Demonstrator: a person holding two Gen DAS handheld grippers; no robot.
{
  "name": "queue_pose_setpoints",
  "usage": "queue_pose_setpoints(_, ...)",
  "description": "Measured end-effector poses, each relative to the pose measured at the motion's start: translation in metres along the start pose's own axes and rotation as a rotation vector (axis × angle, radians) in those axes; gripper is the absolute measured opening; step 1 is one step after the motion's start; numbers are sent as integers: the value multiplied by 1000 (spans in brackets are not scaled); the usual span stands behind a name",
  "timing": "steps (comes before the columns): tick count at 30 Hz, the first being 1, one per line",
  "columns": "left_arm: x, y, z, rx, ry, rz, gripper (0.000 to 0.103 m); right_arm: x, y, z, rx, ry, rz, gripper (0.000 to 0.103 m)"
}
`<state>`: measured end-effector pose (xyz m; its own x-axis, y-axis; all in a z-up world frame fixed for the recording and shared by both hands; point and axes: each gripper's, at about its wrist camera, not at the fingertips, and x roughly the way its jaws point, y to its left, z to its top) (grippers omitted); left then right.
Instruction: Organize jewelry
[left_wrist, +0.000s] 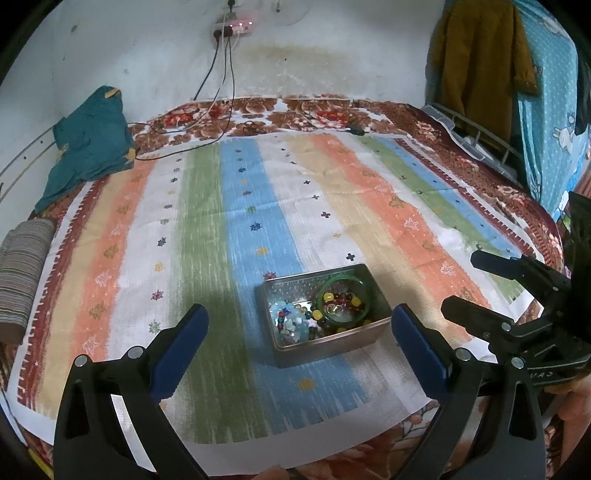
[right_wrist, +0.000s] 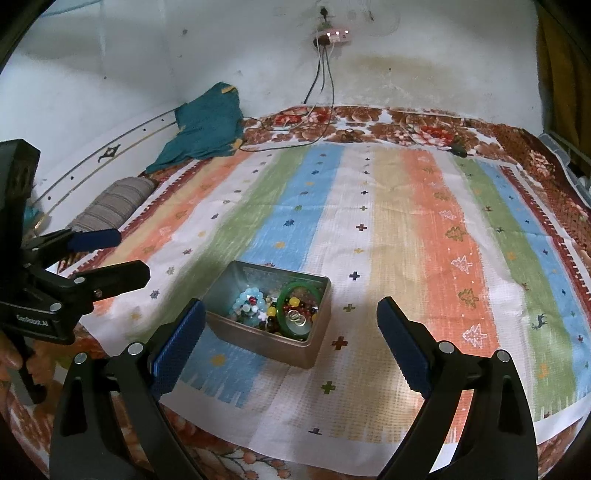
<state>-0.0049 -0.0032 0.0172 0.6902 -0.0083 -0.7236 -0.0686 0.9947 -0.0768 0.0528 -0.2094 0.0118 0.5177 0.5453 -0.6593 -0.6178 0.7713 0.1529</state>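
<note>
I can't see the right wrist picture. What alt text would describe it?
An open metal tin holding a green bangle and colourful beads sits on a striped cloth covering a bed. The right hand-held gripper frames it, open and empty; the left hand-held gripper, also open, shows at left.

2 wrist fisheyes, side by side, angled down, fairly near, perhaps, both sharing metal tin (left_wrist: 325, 332) (right_wrist: 271, 325), striped cloth (left_wrist: 207, 206) (right_wrist: 406, 206)
</note>
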Motion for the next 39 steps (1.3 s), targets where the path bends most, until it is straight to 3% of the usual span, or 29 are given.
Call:
queue_pose_setpoints(16,1,-6,1,34,4,35,97,2,-1,-1,0,-1,-15,94)
queue_pose_setpoints(39,0,-6,-2,37,5,15,97,3,-2,-2,0,2,-16,94)
